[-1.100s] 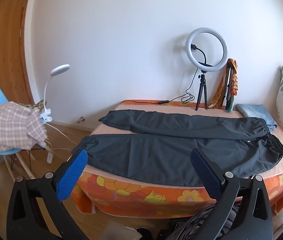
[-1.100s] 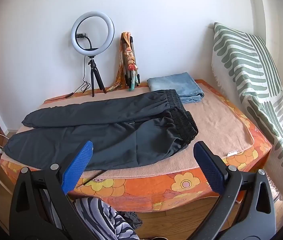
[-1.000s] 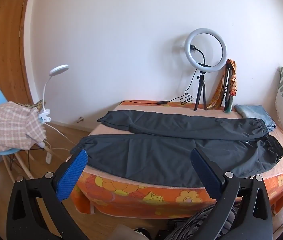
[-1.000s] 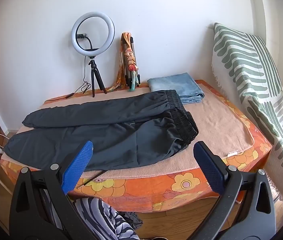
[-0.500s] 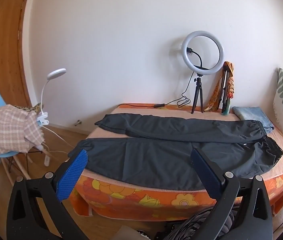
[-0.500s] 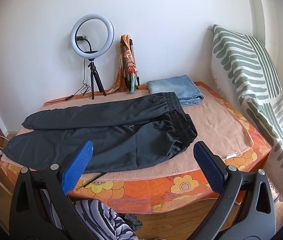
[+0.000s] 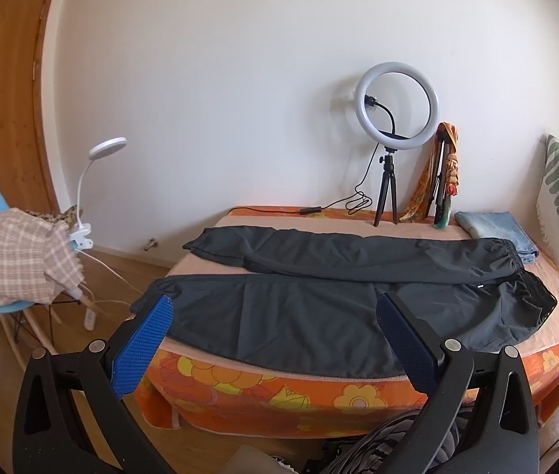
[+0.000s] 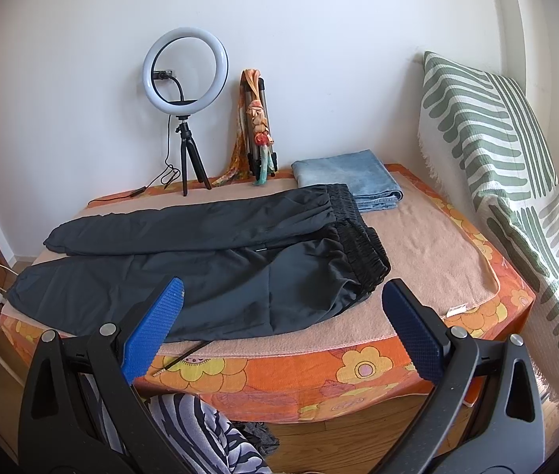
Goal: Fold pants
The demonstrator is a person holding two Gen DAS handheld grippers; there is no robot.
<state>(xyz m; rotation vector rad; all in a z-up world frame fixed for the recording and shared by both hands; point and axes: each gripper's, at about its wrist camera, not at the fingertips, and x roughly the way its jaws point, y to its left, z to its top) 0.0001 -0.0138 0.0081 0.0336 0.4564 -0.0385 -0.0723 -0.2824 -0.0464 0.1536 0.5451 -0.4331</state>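
Dark grey pants (image 7: 319, 296) lie spread flat on a table with an orange flowered cover (image 7: 263, 391), legs pointing left, black elastic waistband at the right. They also show in the right wrist view (image 8: 208, 268), waistband (image 8: 362, 245) to the right. My left gripper (image 7: 275, 316) is open and empty, held in front of the table's near edge, short of the near leg. My right gripper (image 8: 283, 300) is open and empty, in front of the near edge below the waist end.
A ring light on a tripod (image 7: 394, 134), a scarf-wrapped tripod (image 8: 257, 126) and folded blue jeans (image 8: 346, 177) stand at the table's back. A striped green blanket (image 8: 496, 150) hangs at the right. A blue chair with checked cloth (image 7: 15, 260) and a clip lamp (image 7: 98, 166) are left.
Both grippers have drifted slightly; the table sits a little lower in both views. The pants have not moved and both jaws stay open.
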